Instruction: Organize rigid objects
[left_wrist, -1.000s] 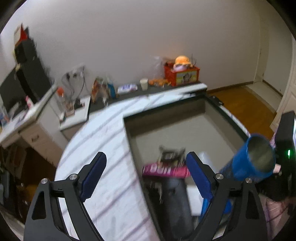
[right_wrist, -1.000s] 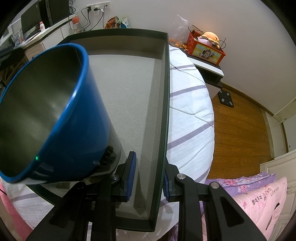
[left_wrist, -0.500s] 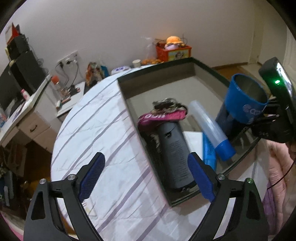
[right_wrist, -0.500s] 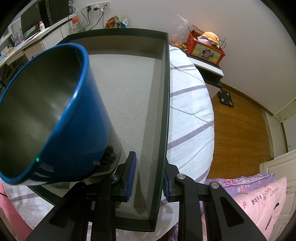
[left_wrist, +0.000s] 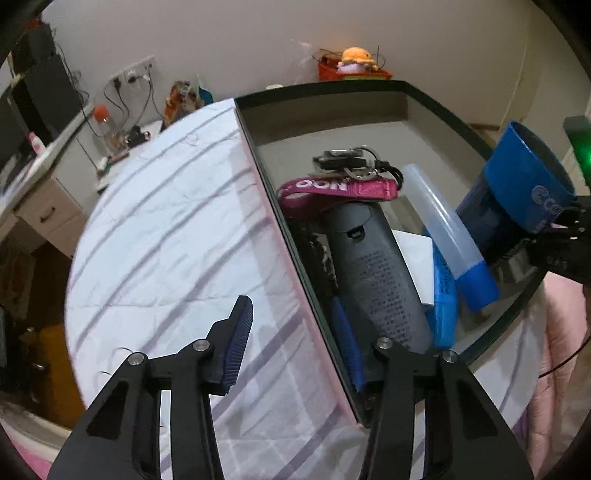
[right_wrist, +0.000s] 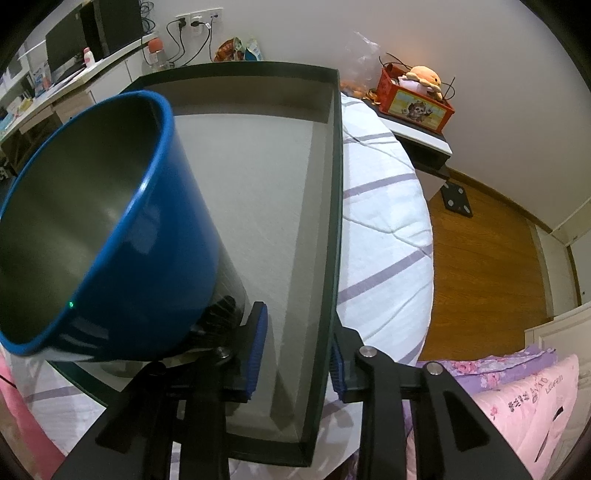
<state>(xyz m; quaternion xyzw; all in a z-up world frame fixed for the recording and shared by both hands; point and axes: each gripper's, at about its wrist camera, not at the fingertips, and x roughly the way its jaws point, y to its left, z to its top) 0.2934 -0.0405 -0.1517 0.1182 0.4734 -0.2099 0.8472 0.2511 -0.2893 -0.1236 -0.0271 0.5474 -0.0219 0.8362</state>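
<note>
Left gripper (left_wrist: 295, 343) spread, straddling tray wall (left_wrist: 284, 236); striped bedsheet (left_wrist: 166, 229) beneath; wood floor (right_wrist: 487, 258).

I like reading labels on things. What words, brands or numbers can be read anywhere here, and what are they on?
"NOC", seen upside down: on the pink strap lying over the dark gray case.
"CO", cut off, after a round logo: on the blue cup.
Embossed lines on the dark gray case: too small to read.
Writing on the pink bedding: too blurred.
Picture on the red box: no readable words.
</note>
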